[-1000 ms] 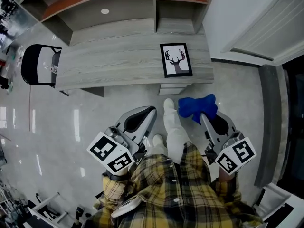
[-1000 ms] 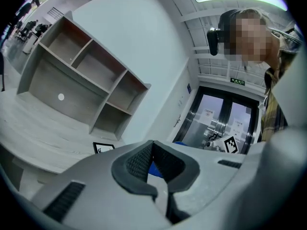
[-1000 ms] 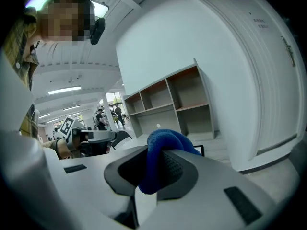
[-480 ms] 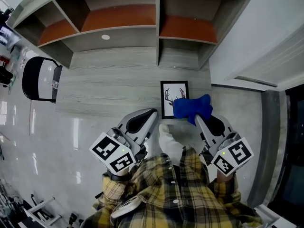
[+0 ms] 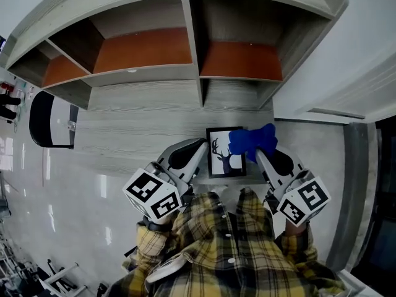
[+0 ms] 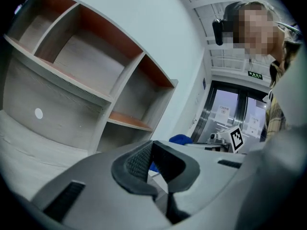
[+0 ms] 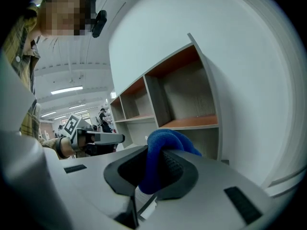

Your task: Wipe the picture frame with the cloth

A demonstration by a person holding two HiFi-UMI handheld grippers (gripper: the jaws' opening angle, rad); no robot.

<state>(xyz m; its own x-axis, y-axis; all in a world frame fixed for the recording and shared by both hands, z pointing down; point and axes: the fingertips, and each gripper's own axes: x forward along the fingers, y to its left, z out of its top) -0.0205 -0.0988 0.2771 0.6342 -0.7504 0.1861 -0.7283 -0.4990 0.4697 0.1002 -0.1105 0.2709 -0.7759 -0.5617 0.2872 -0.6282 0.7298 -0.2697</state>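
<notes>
A black-framed picture of a deer head (image 5: 224,154) lies flat on the grey wooden desk (image 5: 136,129), near its front edge. My right gripper (image 5: 258,154) is shut on a blue cloth (image 5: 250,140) (image 7: 165,150), which hangs over the frame's right side. My left gripper (image 5: 201,146) is shut with nothing in it (image 6: 154,163), just left of the frame. Through the left gripper's jaws a bit of the blue cloth (image 6: 180,139) and the frame's edge show.
A hutch with orange-backed shelves (image 5: 185,48) rises at the desk's back. A black chair (image 5: 48,120) stands at the desk's left end. A white wall (image 5: 346,60) borders the right. My plaid shirt (image 5: 229,252) fills the bottom of the head view.
I have walked up to the desk: both grippers have come forward from over the floor to over the desk's front edge. The cloth now hangs over the picture frame.
</notes>
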